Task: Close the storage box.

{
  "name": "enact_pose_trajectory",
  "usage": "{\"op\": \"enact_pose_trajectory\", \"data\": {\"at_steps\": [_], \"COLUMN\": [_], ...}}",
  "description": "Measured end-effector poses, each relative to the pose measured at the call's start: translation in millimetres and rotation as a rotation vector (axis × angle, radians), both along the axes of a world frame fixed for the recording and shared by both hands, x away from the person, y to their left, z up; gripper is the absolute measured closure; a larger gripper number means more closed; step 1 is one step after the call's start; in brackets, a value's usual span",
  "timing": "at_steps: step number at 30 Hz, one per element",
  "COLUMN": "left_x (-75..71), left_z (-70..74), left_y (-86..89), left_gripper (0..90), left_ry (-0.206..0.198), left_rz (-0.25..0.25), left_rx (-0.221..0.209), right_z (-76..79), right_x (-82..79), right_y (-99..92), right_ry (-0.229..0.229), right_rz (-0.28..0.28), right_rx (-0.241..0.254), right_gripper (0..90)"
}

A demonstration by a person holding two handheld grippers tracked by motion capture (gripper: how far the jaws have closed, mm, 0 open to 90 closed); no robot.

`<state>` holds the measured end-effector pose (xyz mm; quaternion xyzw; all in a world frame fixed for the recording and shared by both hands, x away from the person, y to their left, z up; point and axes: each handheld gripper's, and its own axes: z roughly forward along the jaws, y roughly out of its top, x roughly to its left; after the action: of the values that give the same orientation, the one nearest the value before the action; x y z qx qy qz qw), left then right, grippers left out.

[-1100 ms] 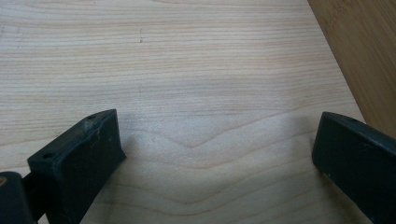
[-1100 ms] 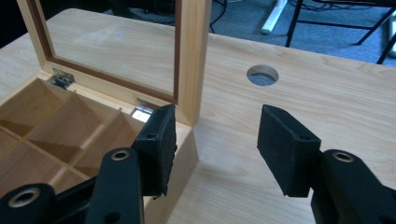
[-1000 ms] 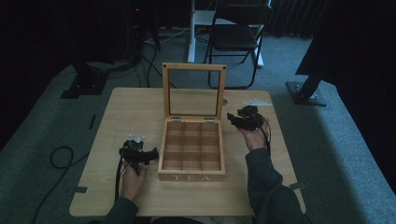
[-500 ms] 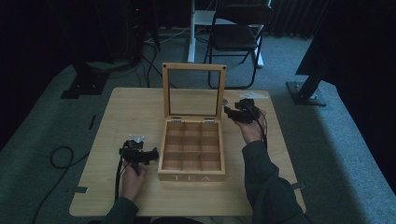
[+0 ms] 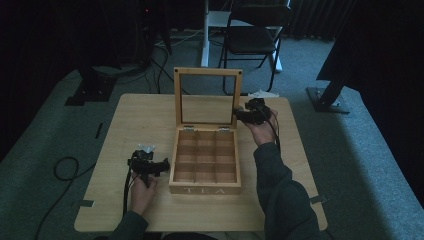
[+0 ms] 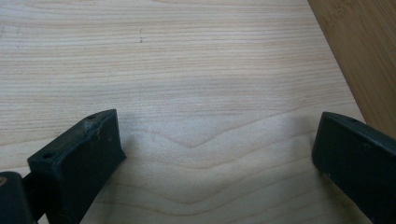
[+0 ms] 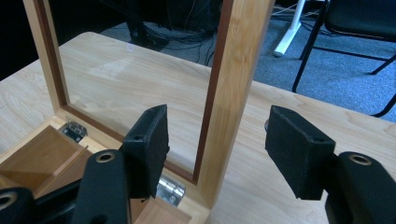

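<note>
A wooden tea box (image 5: 205, 189) with empty compartments stands mid-table, its glazed lid (image 5: 207, 72) upright. My right gripper (image 5: 238, 115) is open at the lid's right edge. In the right gripper view the jaws of my right gripper (image 7: 219, 140) straddle the lid's right frame bar (image 7: 238, 70), one on each side, with a gap to each; a hinge (image 7: 170, 191) and a compartment (image 7: 42, 149) lie below. My left gripper (image 5: 163, 165) is open just left of the box. In the left gripper view my left gripper (image 6: 215, 149) holds nothing over bare table, with the box wall (image 6: 364, 56) at the right.
The light wooden table (image 5: 140, 115) has free room left of and behind the box. A scrap of white paper (image 5: 262, 94) lies at its back right edge. A black chair (image 5: 255, 35) and stand bases (image 5: 325, 97) stand on the carpet beyond; cables (image 5: 65, 167) trail at the left.
My right gripper has moved left and forward until its open jaws straddle the lid's right edge. The left gripper has stayed where it was.
</note>
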<state>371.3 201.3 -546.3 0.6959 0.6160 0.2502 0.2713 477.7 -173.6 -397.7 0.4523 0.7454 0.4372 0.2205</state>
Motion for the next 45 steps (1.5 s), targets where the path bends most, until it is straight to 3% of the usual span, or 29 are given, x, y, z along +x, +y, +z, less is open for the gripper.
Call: {"op": "enact_pose_trajectory", "data": {"at_steps": [4,10,19,26,32,45], "left_x": [0.0,0.0,0.0,0.0,0.0,0.1], "left_z": [0.0,0.0,0.0,0.0,0.0,0.0], "left_y": [0.0,0.0,0.0,0.0,0.0,0.1], "left_gripper": [1.6,1.6,1.6,1.6,1.6,1.6], "left_ry": [0.0,0.0,0.0,0.0,0.0,0.0], "left_rz": [0.0,0.0,0.0,0.0,0.0,0.0], "left_rx": [0.0,0.0,0.0,0.001,0.0,0.0], "right_z": [3.3,5.7,10.5,11.6,11.7,12.5], "right_x": [10.7,23.1,33.4,39.9,33.8,4.2], "right_y": [-0.7,0.7,7.6,12.3,4.3,5.0], "right_ry": [0.017,0.033,0.007,0.022,0.009,-0.085], "right_rz": [-0.012,-0.018,0.013,0.031,0.048,0.041], "right_rx": [0.042,0.062,0.07,0.064,0.088,0.051], "right_gripper": [39.3,41.7,40.8,42.5,51.3,57.5]}}
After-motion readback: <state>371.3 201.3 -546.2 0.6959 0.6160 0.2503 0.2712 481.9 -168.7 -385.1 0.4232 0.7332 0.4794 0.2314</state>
